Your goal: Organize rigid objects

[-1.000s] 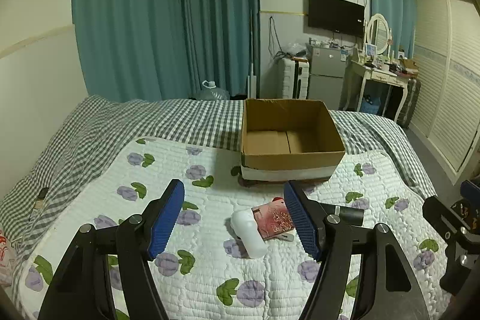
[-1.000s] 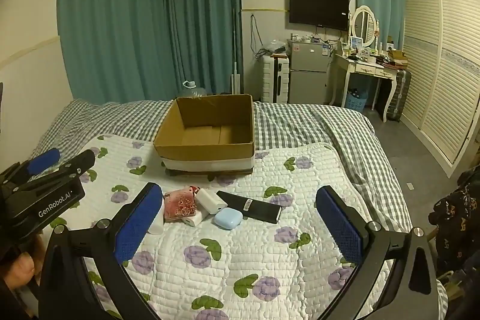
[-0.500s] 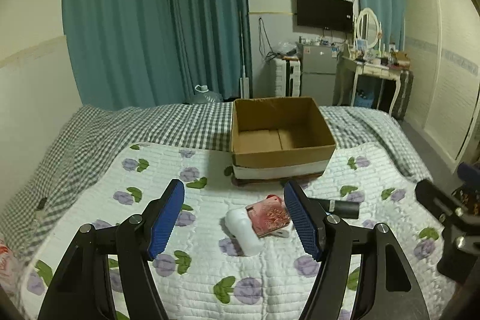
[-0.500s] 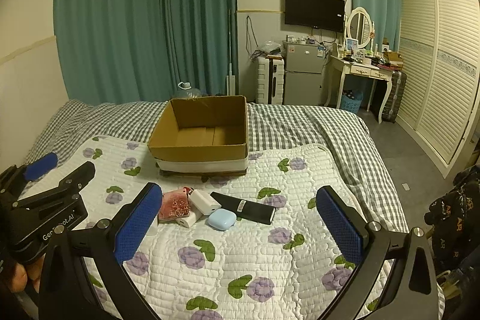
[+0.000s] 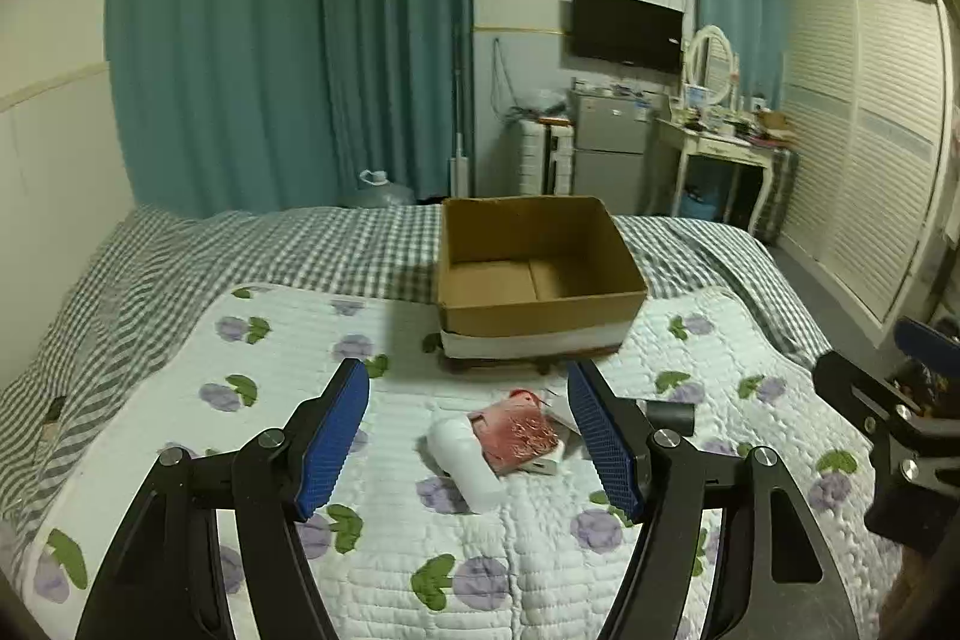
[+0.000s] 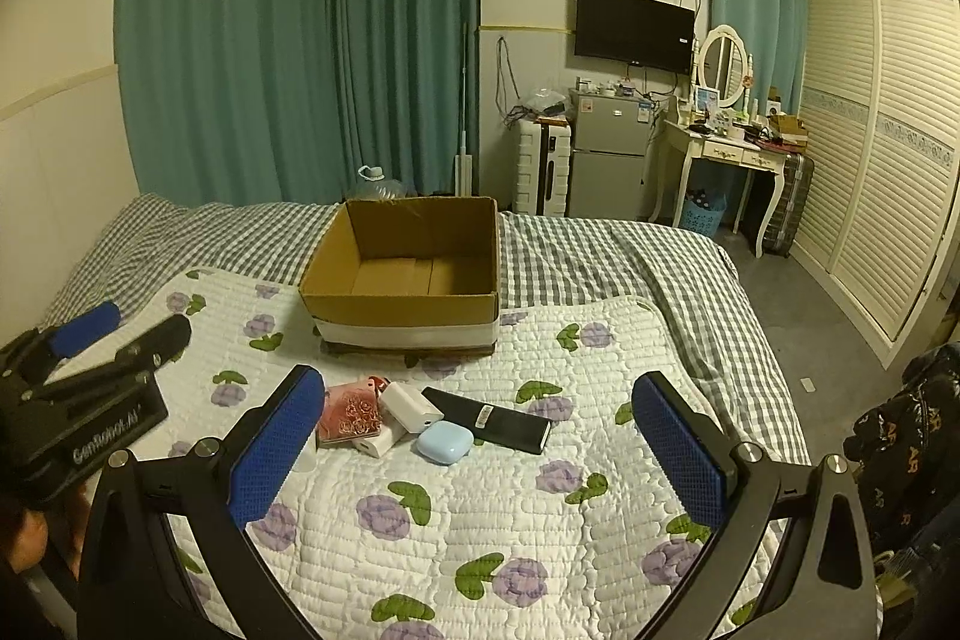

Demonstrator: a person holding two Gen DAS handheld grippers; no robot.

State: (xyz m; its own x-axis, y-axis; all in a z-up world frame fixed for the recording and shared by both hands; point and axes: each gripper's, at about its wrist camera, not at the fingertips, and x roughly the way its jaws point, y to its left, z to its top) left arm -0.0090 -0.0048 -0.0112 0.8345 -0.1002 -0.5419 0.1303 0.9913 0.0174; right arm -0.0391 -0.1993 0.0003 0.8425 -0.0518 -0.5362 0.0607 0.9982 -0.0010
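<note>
1. Rigid objects lie clustered on the quilted bed (image 6: 540,508), just before the cardboard box (image 6: 408,304): a red floral case (image 6: 351,412), white charger (image 6: 411,407), blue earbud case (image 6: 445,441), black remote (image 6: 495,418) and white tube (image 5: 465,463).
2. Box looks empty; nothing sorted yet, I'd judge.
3. Left tongs (image 5: 468,439) and right tongs (image 6: 474,460) both gape wide, holding nothing.
4. Everything remains to move.

Left tongs (image 5: 468,439) gape above white cylinder (image 5: 465,469) and red pouch (image 5: 516,436).

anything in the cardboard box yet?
No. In the right wrist view the cardboard box shows only its bare bottom flaps.
</note>
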